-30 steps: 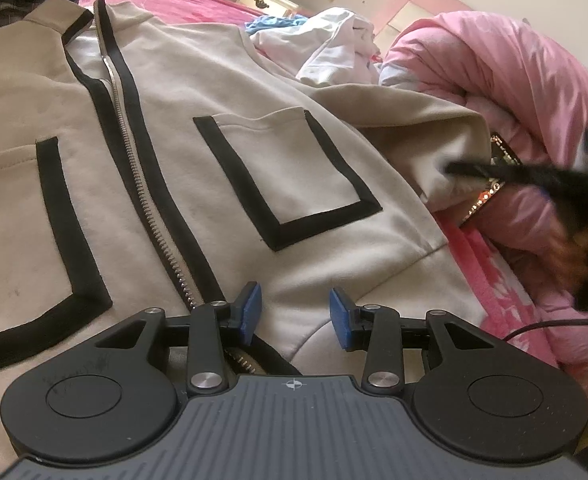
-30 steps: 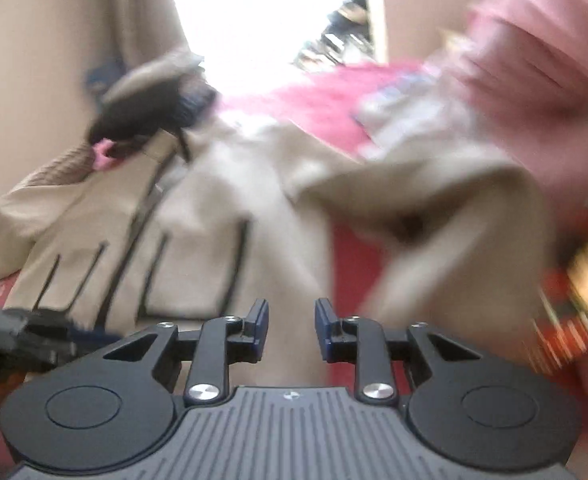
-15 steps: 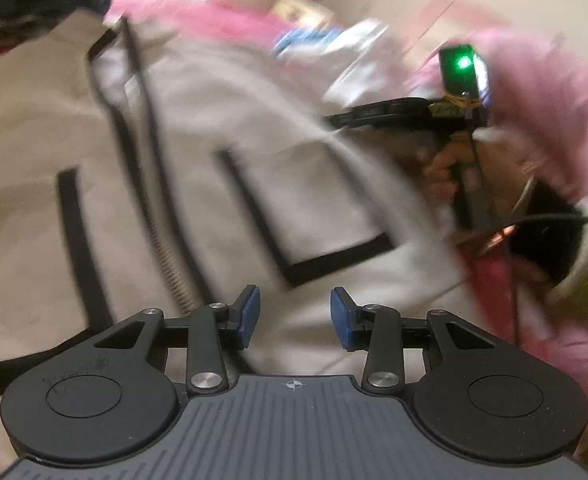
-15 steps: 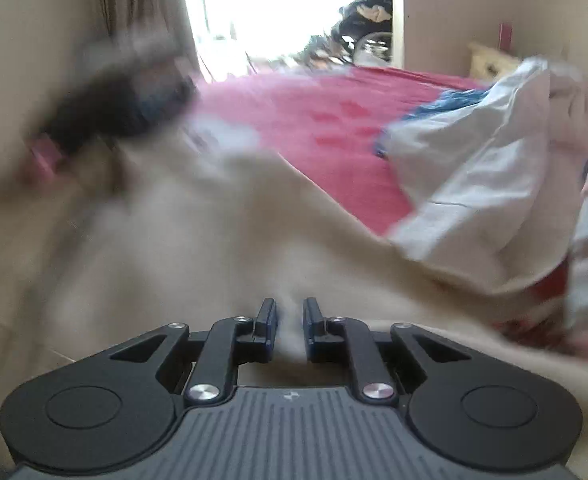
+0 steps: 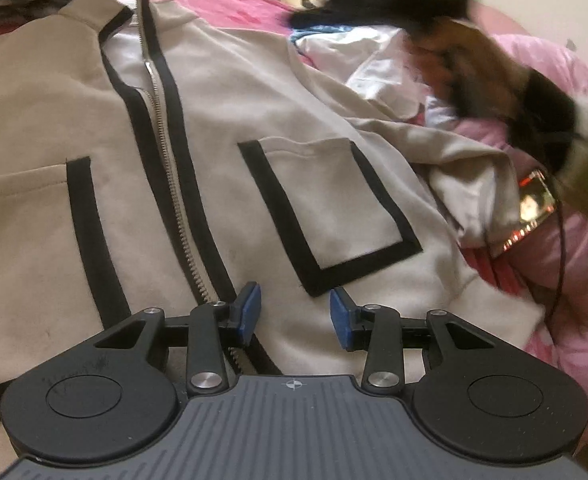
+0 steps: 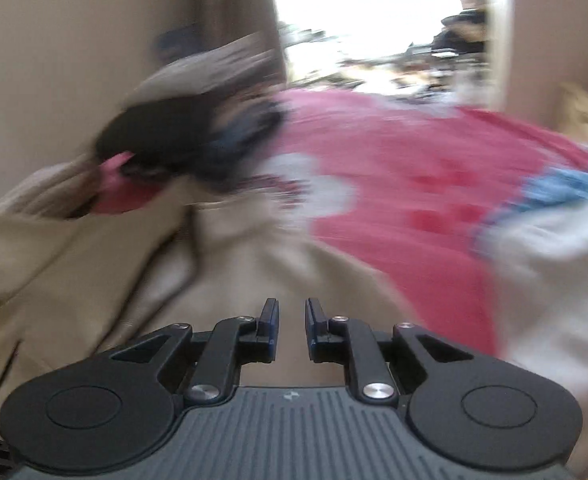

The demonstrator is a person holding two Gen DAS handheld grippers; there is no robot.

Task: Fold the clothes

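Note:
A beige zip jacket (image 5: 222, 152) with black trim and two black-edged pockets lies flat, front up, on a pink bed. My left gripper (image 5: 294, 316) is open and empty, just above the jacket's hem beside the zipper (image 5: 174, 208). In the left wrist view my right gripper (image 5: 374, 4) is a dark blur above the jacket's right shoulder. In the blurred right wrist view my right gripper (image 6: 292, 320) stands over beige jacket cloth (image 6: 222, 280), its jaws a narrow gap apart with nothing seen between them.
A white garment (image 5: 378, 60) and a pink quilt (image 5: 566, 92) lie to the right of the jacket. The pink bedspread (image 6: 414, 184) runs toward a bright doorway. A dark garment (image 6: 190, 144) lies near the jacket's collar. A cable (image 5: 560, 248) hangs at the right.
My right gripper has lifted from low over the jacket's right sleeve to above the shoulder, and its jaws stand slightly wider. The left gripper has stayed open at the hem.

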